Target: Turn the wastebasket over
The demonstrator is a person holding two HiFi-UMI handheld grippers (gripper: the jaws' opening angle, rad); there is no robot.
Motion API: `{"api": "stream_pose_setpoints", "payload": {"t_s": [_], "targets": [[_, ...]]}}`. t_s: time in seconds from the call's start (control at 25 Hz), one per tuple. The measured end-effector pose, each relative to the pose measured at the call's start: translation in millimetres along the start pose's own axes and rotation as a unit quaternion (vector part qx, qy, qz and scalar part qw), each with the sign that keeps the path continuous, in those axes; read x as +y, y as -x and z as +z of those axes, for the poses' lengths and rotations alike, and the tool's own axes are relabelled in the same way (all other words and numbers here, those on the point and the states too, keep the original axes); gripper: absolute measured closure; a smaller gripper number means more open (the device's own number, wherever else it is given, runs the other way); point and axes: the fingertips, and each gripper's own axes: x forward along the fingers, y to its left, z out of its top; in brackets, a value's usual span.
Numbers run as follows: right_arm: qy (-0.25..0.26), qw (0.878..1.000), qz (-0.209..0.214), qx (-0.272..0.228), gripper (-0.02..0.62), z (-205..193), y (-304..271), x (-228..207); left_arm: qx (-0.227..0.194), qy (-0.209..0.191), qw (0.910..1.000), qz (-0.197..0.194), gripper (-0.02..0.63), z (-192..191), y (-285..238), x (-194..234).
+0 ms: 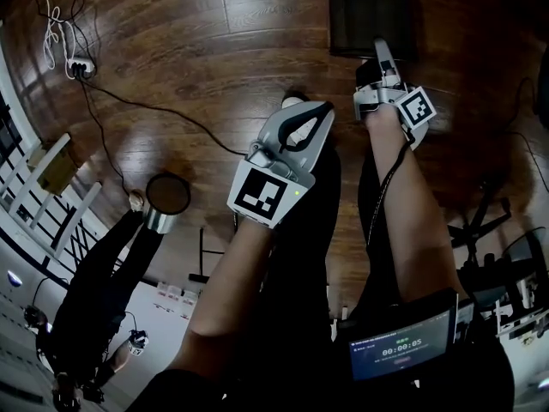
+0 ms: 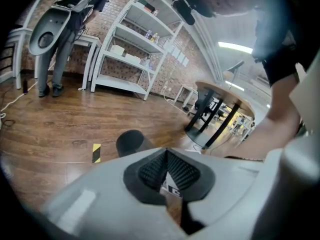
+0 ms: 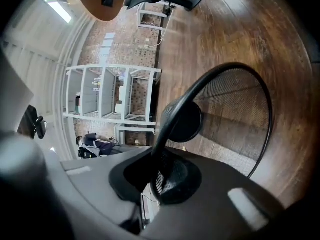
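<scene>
The black mesh wastebasket [image 1: 369, 11] lies on its side on the wooden floor at the top of the head view. My right gripper [image 1: 382, 51] reaches to its near edge. In the right gripper view the thin black rim [image 3: 200, 84] runs down between the pads, and my right gripper [image 3: 162, 171] is shut on it; the basket's round bottom [image 3: 186, 121] faces me through the opening. My left gripper [image 1: 292, 106] hangs nearer to me, left of the basket and apart from it. Its pads [image 2: 180, 173] meet with nothing held, and the basket [image 2: 131, 141] shows dark beyond them.
A person in black [image 1: 103, 290] stands at the lower left beside a round dark-topped thing [image 1: 167, 196]. A power strip with cables [image 1: 77, 67] lies at the upper left. White shelving [image 1: 43, 187] lines the left, and a chair base [image 1: 480, 221] stands at the right.
</scene>
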Motion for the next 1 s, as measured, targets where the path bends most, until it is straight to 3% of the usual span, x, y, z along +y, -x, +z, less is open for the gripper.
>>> {"api": "stream_pose_setpoints", "payload": {"t_s": [0.16,0.32,0.4,0.48,0.56,0.64,0.72,0.8,0.92,1.0], "targets": [[0.005,0.999,-0.038,0.012,0.585,6,4,18,-0.007,0.002,1.0000,0.005,0.606,11,12,-7],[0.089,0.989,-0.090,0.073,0.588,25,14,46,-0.027,-0.003,0.9996,0.007,0.606,39,25,-24],[0.167,0.971,-0.114,0.127,0.588,36,12,64,-0.040,-0.007,0.9992,0.004,0.606,56,31,-32],[0.255,0.937,-0.145,0.190,0.587,45,5,78,-0.052,-0.014,0.9985,0.002,0.606,71,37,-37],[0.339,0.885,-0.192,0.255,0.588,51,0,81,-0.053,-0.017,0.9985,0.000,0.606,85,46,-40],[0.425,0.813,-0.235,0.320,0.586,58,-5,76,-0.051,-0.013,0.9986,0.001,0.606,96,54,-40],[0.511,0.729,-0.263,0.373,0.586,65,-13,70,-0.055,-0.016,0.9983,0.008,0.606,103,60,-34],[0.587,0.636,-0.279,0.415,0.586,67,-19,62,-0.057,-0.023,0.9980,0.016,0.606,102,66,-29],[0.676,0.500,-0.269,0.469,0.584,49,-27,55,-0.052,-0.018,0.9981,0.027,0.606,91,75,-20],[0.714,0.427,-0.254,0.494,0.583,34,-31,53,-0.048,-0.014,0.9982,0.032,0.606,83,79,-13]]}}
